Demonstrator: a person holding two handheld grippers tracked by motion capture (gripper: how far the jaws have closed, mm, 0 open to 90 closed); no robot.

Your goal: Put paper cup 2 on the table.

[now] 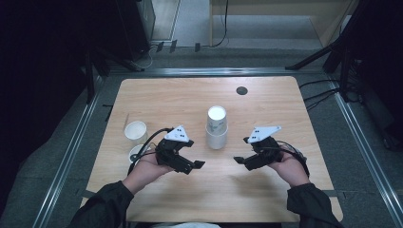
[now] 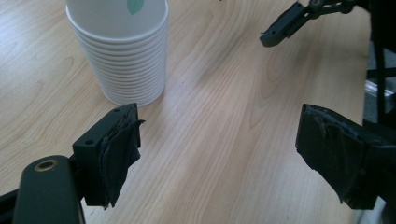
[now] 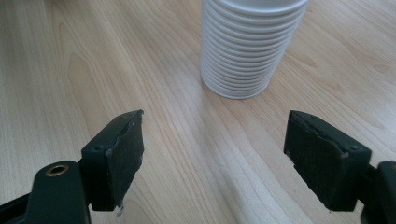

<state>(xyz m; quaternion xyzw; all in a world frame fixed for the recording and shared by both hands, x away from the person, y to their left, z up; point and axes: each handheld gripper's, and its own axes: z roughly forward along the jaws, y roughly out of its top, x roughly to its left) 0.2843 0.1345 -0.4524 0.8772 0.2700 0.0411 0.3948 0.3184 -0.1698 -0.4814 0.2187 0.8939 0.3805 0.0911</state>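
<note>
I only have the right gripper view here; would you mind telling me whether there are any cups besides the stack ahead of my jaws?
Observer: Yes, a single paper cup stands upright near the table's left edge.
Operator: Thank you; is the left gripper holding anything?
Observer: No, the left gripper is open over bare wood, the stack of paper cups ahead of it.
Operator: Is the stack inverted?
Observer: Yes, the high view shows a closed white base on top.

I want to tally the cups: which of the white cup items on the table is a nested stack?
The tall stack of cups at the table's centre, between both grippers; its side shows many stacked rims. The single cup near the left edge stands alone.
</note>
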